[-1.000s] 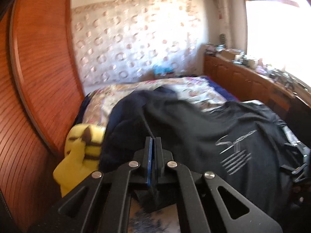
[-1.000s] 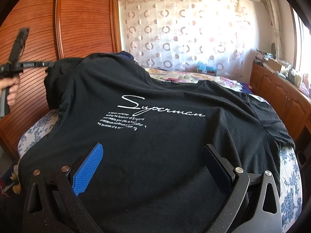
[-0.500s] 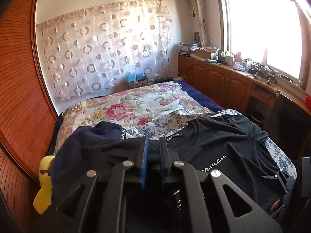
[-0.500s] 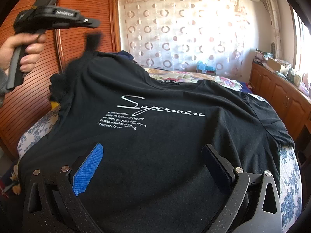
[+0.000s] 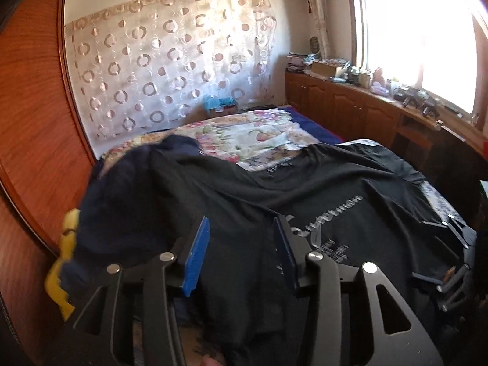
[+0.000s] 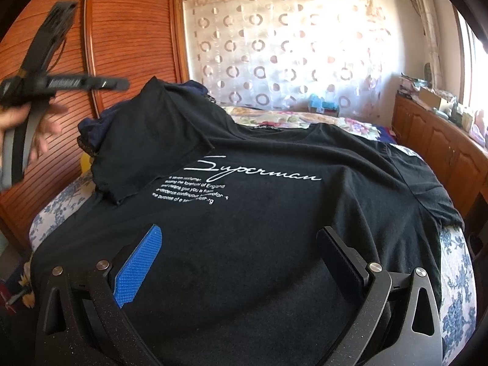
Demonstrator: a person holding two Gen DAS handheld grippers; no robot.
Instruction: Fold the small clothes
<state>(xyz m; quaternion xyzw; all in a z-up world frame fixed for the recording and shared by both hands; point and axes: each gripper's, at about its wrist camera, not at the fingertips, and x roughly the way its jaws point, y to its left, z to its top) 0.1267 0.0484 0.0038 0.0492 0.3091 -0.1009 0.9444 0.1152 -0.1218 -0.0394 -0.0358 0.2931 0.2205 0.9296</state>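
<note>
1. Left wrist view: the left gripper (image 5: 241,244) sits low in the middle. Its jaws have just been opening, with nothing pinched between them. The black T-shirt (image 5: 305,201) fills the lower frame, spread on the bed (image 5: 244,134).
2. Right wrist view: the right gripper (image 6: 241,262) is at the bottom, jaws wide apart over the shirt.

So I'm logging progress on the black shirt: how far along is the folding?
Done: one sleeve is folded in over the black T-shirt, covering the start of the white print. In hand: nothing; the left gripper has just been opening its jaws, no cloth pinched, and the right gripper hovers open above the hem. Left: the other sleeve still lies flat, and the body is unfolded.
</note>
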